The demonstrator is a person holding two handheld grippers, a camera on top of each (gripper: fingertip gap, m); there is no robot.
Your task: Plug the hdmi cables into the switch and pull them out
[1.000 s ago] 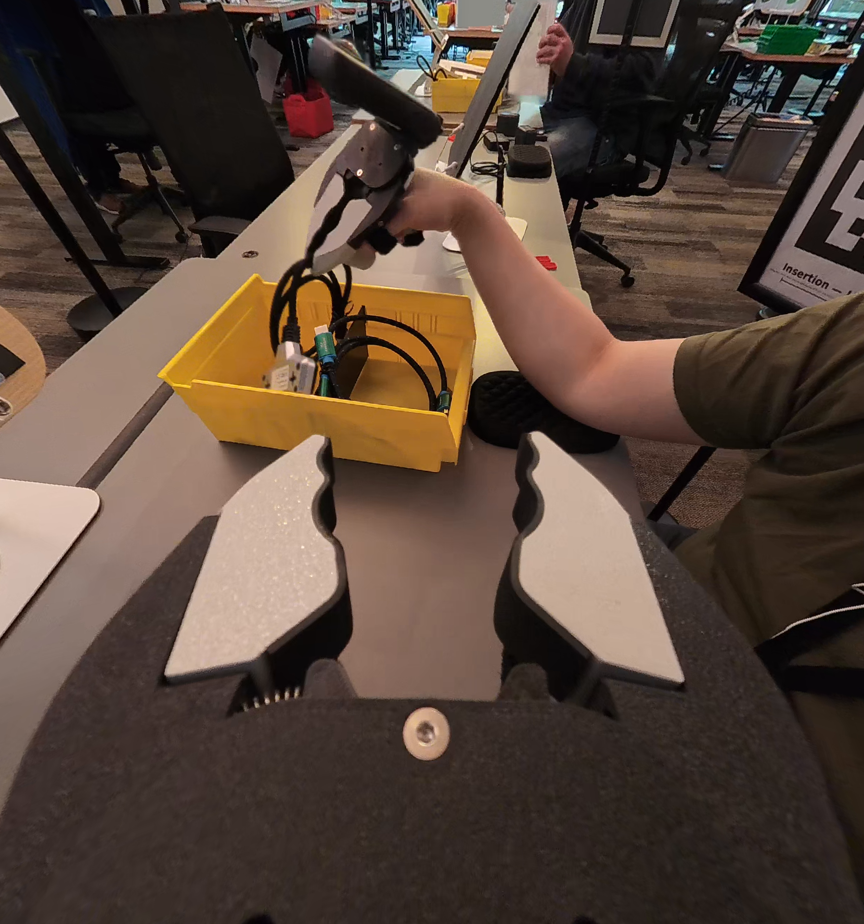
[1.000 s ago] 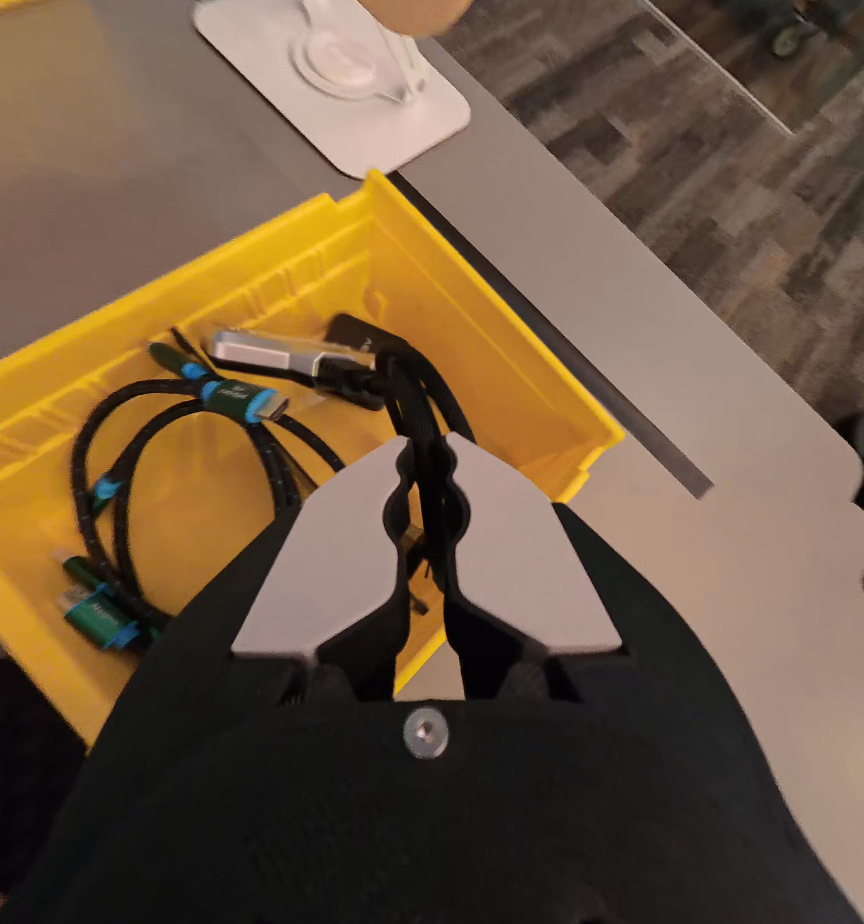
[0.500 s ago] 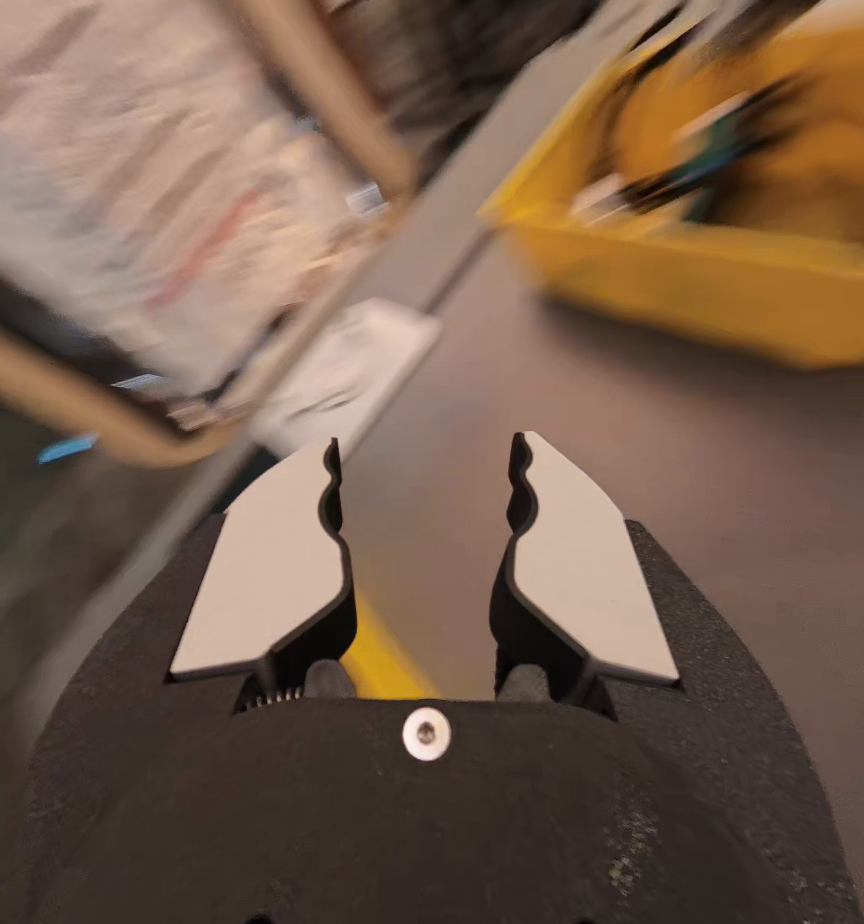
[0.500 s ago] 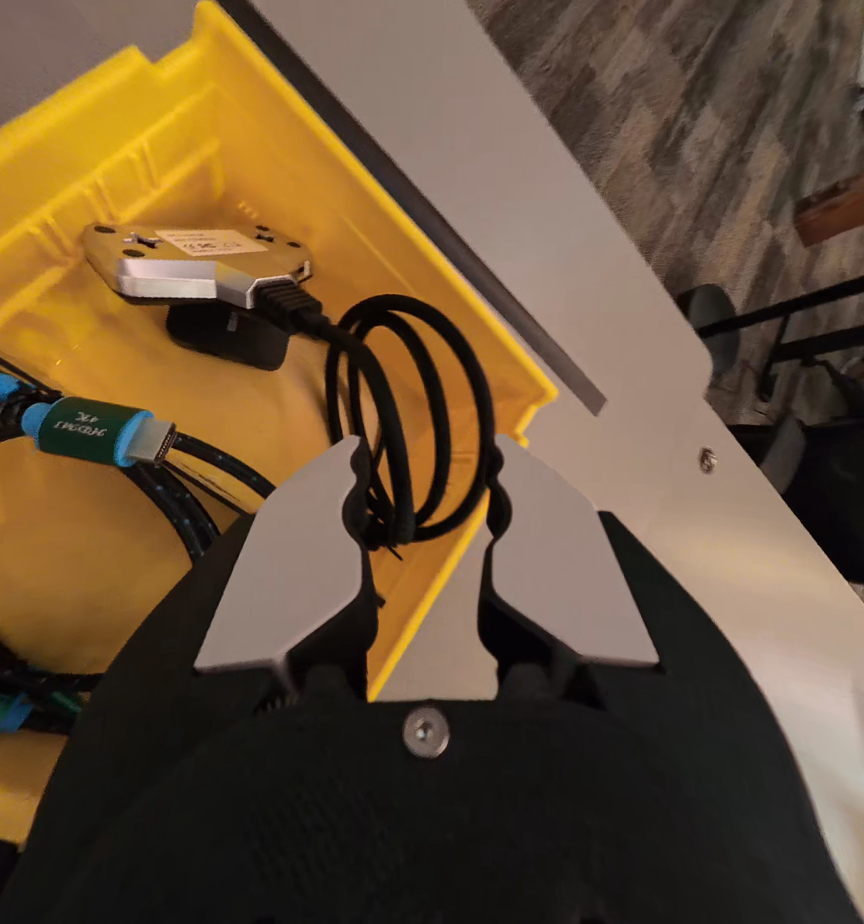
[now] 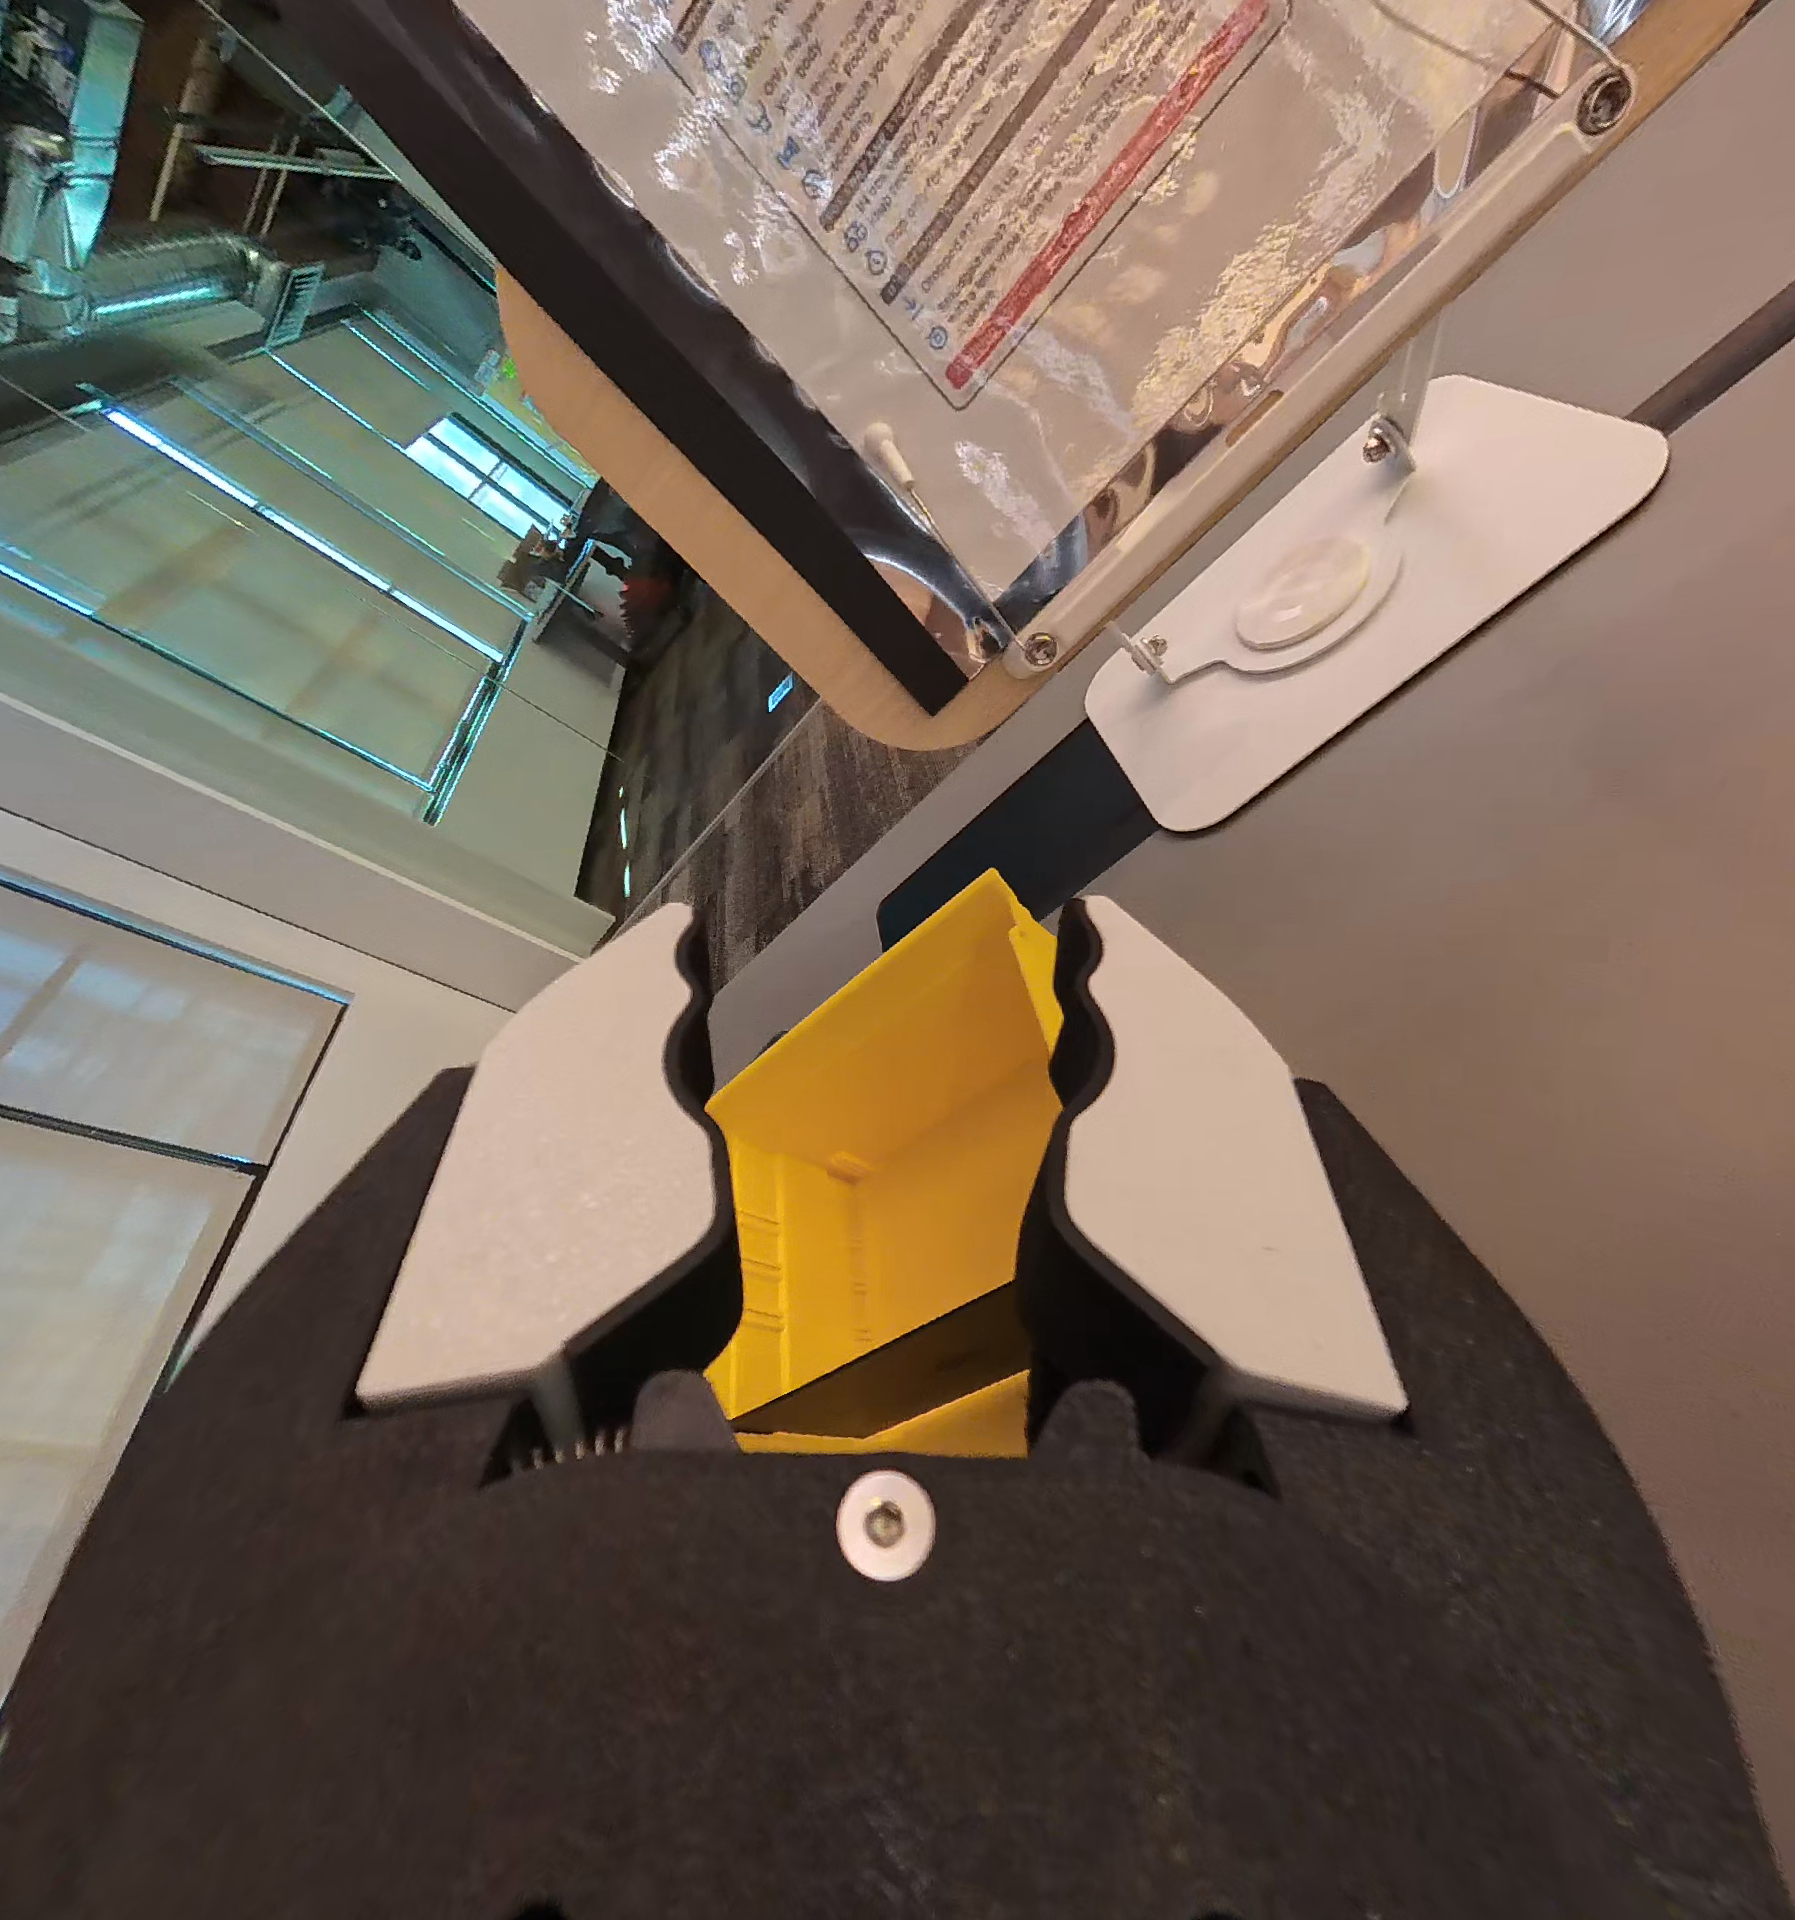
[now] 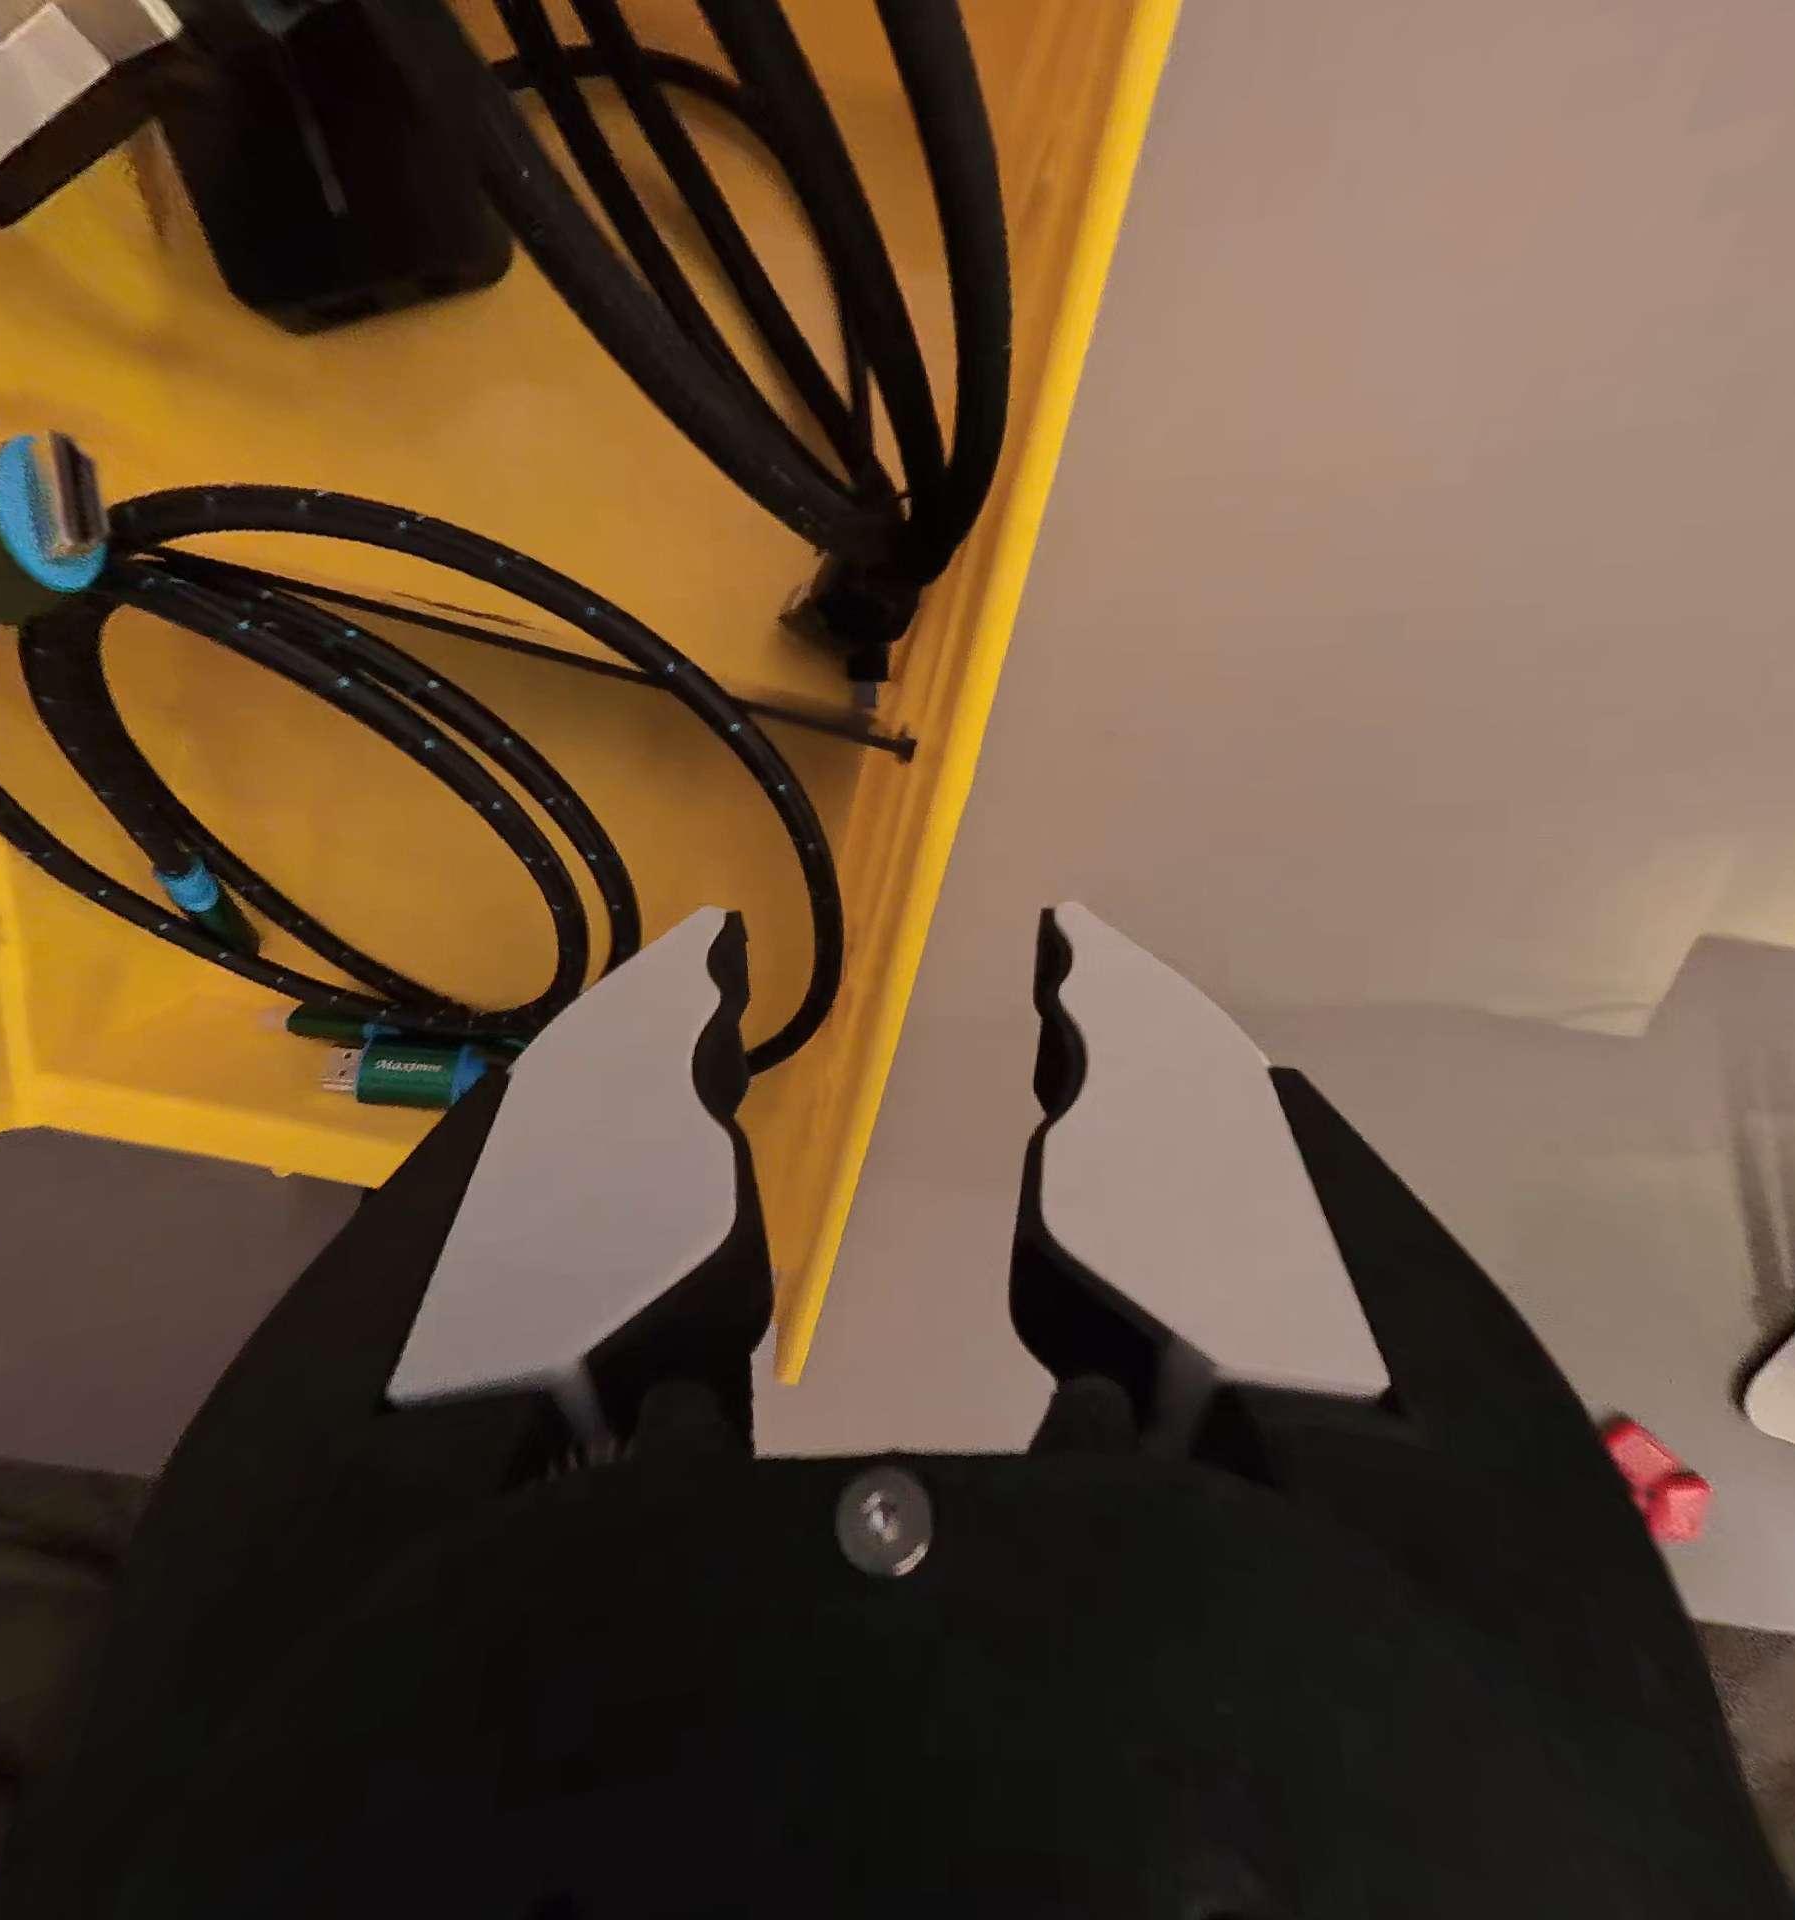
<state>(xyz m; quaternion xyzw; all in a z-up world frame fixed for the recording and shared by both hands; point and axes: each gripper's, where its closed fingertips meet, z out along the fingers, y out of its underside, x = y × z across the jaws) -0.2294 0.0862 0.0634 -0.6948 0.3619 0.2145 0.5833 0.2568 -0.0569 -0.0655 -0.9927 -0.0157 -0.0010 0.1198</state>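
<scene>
While both claws are gaping wide and gripping nothing, the right claw (image 6: 888,920) is hovering over the rim of a yellow bin (image 6: 986,727), that rim running up between its two fingers, with grey tabletop (image 6: 1444,520) to its right. Inside the bin, ahead and left of the right claw, braided hdmi cables (image 6: 477,769) with blue-and-green plugs are lying coiled, one plug (image 6: 399,1075) just beside the left fingertip. Farther ahead, a thicker black cable bundle (image 6: 872,312) is leaning against the bin wall, and a silver switch (image 6: 20,156) is sitting on a black block (image 6: 332,187) at the far left corner. The left claw (image 5: 882,914) is pointing, rolled sideways, at another yellow bin (image 5: 893,1143) seen between its fingers. Ahead and right of it, a white stand base (image 5: 1392,613) is resting on the tabletop, holding a glossy sheet (image 5: 1028,208).
</scene>
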